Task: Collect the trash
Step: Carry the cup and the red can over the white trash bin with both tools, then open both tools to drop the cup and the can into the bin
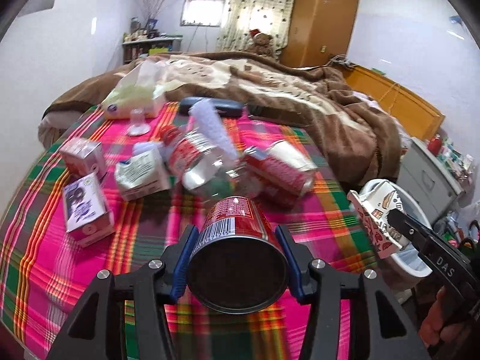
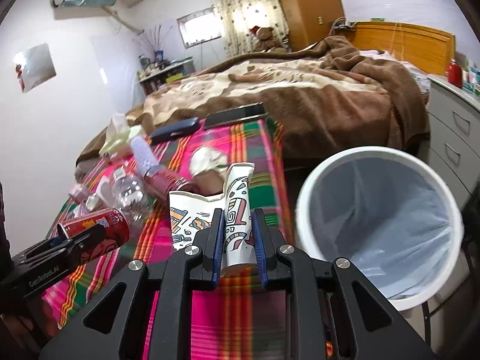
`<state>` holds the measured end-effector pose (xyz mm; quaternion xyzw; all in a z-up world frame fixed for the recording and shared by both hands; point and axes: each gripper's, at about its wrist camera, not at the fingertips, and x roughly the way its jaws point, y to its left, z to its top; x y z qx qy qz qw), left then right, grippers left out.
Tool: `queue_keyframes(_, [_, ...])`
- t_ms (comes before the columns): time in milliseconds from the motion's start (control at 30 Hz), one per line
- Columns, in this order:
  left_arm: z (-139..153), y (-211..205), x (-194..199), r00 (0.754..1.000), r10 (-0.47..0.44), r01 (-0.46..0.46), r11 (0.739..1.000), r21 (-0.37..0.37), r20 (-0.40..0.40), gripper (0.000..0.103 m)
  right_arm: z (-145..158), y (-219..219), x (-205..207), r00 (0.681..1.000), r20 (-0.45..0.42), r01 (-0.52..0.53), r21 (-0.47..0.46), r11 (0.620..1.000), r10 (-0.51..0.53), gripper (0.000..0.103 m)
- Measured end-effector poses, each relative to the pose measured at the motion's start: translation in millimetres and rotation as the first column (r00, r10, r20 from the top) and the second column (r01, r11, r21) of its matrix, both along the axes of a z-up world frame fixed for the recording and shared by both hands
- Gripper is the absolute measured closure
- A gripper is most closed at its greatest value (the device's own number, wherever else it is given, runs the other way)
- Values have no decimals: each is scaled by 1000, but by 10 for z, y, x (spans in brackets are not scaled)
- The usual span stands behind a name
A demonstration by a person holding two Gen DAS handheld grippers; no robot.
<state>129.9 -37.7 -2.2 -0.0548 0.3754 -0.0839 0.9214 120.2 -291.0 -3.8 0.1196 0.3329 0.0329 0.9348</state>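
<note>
Left gripper (image 1: 235,265) clamps one red can (image 1: 237,249), right gripper (image 2: 238,241) one crushed paper cup (image 2: 237,210)

Left gripper (image 1: 237,259): jaws set wide, blue pads (image 1: 182,265) pressed against opposite sides of a red can (image 1: 232,234), which lies along the fingers with its dark base toward the camera, above the near edge of the plaid bedspread (image 1: 75,270). Right gripper (image 2: 239,240): jaws drawn narrow, clamping a flattened patterned paper cup (image 2: 237,210) that stands upright between the blue pads (image 2: 218,246). In the left wrist view, part of a bare hand (image 1: 435,321) grips the right gripper's black body at the lower right.
</note>
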Motion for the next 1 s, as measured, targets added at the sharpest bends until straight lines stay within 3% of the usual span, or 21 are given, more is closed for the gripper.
queue_keyframes(233, [197, -562, 47, 992, -121, 121, 993, 1, 33, 50, 72, -416, -66, 994, 10, 106, -19, 994, -106, 84])
queue_keyframes(433, [272, -1098, 144, 970, -240, 241, 971, -9, 46, 50, 66, -751, -93, 981, -1, 195, -56, 979, -196, 84])
queue_keyframes(700, [216, -1786, 230, 927, -373, 374, 927, -22, 27, 50, -88, -1109, -61, 958, -63, 272, -86, 958, -278, 84])
queue_keyframes(1000, [-28, -2270, 426, 894, -447, 445, 895, -35, -39, 50, -328, -1279, 56, 948, -158, 260, -119, 958, -277, 83])
